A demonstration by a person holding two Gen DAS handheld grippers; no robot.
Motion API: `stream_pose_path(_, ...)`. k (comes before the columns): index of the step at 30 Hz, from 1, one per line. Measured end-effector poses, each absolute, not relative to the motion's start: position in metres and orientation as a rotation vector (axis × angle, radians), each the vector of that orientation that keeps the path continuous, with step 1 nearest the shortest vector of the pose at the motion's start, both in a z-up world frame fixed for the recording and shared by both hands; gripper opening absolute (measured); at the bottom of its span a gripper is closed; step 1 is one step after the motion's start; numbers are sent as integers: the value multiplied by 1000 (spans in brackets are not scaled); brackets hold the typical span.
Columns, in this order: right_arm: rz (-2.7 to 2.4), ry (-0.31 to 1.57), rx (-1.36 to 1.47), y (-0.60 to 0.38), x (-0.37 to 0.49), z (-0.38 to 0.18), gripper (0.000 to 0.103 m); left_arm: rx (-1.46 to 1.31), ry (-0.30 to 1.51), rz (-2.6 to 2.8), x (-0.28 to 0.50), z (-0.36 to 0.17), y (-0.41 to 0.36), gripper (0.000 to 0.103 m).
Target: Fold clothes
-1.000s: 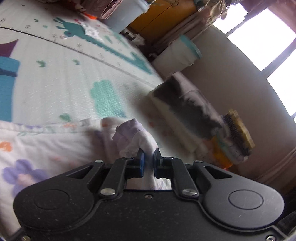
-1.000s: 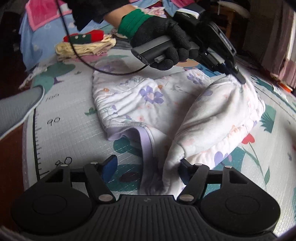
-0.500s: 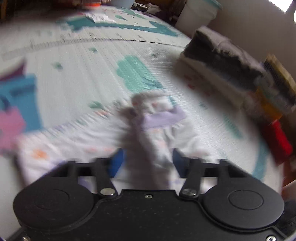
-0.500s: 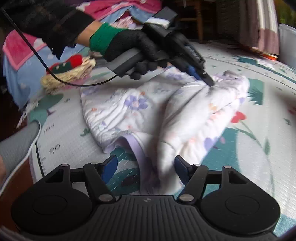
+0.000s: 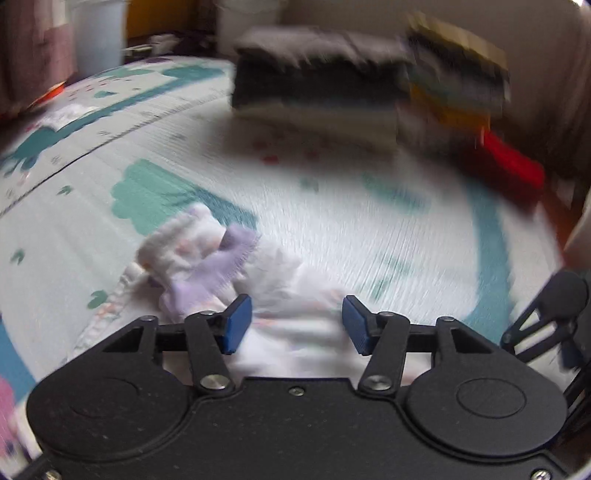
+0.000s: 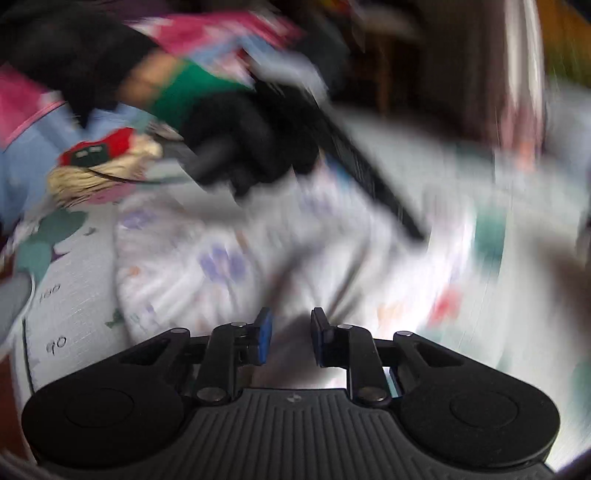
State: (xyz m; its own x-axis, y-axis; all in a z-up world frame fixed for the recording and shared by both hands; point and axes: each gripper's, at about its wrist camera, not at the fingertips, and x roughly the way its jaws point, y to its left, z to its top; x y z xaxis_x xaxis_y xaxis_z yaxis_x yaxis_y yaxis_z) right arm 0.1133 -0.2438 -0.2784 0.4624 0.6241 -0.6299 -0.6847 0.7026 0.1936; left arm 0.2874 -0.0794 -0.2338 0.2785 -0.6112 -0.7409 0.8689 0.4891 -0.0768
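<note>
A white floral garment [image 5: 280, 280] with a lilac cuff [image 5: 207, 269] lies crumpled on the play mat [image 5: 369, 229]. My left gripper [image 5: 295, 326] hangs over it, jaws apart and closing; cloth lies under the gap and neither pad touches it. In the right wrist view the same garment [image 6: 192, 266] spreads out ahead, heavily blurred. My right gripper [image 6: 291, 339] is closing, with a narrow gap left and a shadowed fold of the garment in it. A black-gloved hand [image 6: 240, 147] holds the left gripper [image 6: 413, 229] above the garment's far side.
A stack of folded clothes [image 5: 317, 85] and a second multicoloured pile [image 5: 454, 77] stand at the mat's far edge, with a red item [image 5: 513, 166] beside them. A white bin [image 5: 99, 33] stands far left. Pink and blue cloth [image 6: 37, 110] and a straw-coloured item [image 6: 103, 173] lie behind the garment.
My left gripper let go of the lilac cuff, opened and swung round toward the folded stack. My right gripper's jaws narrowed sharply around a fold. Both views now blur with motion.
</note>
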Motion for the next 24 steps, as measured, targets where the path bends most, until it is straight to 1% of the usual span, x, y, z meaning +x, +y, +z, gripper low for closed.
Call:
stream_pose_path(2, 794, 739, 58, -258, 114, -291, 25, 483, 758, -1027, 281, -244, -90, 56)
stream_pose_path(3, 791, 735, 63, -259, 114, -292, 25, 533, 739, -1027, 279, -249, -95, 58)
stream_pose_path(4, 791, 727, 27, -255, 111, -291, 25, 544, 741, -1027, 279, -245, -95, 58)
stream_pose_path(6, 790, 708, -45, -246, 106, -284, 30, 567, 744, -1027, 280, -237, -97, 57)
stream_pose_path(7, 789, 698, -75, -243, 103, -278, 30, 576, 744, -1027, 280, -233, -97, 55)
stream_pose_path(10, 777, 578, -69, -252, 85, -257, 29, 483, 686, -1102, 269, -201, -78, 55)
stream_pose_path(13, 733, 571, -53, -264, 78, -257, 30, 540, 722, -1173, 249, -196, -65, 54)
stream_pose_path(15, 718, 567, -65, -270, 74, -258, 29, 619, 738, -1207, 233, -204, -59, 51)
stream_pose_path(17, 730, 570, -55, -271, 71, -260, 29, 609, 762, -1204, 226, -216, -53, 51)
stream_pose_path(18, 741, 589, -48, -270, 72, -264, 26, 603, 771, -1181, 226, -224, -53, 51)
stream_pose_path(20, 732, 723, -14, -271, 82, -283, 24, 586, 784, -1164, 226, -240, -55, 55)
stream_pose_path(21, 733, 717, 9, -274, 82, -288, 24, 580, 771, -1159, 226, -244, -56, 61)
stream_pose_path(22, 733, 704, -7, -273, 81, -288, 24, 576, 772, -1152, 226, -245, -58, 64)
stream_pose_path(24, 725, 707, -37, -269, 78, -285, 24, 567, 787, -1139, 228, -244, -61, 64)
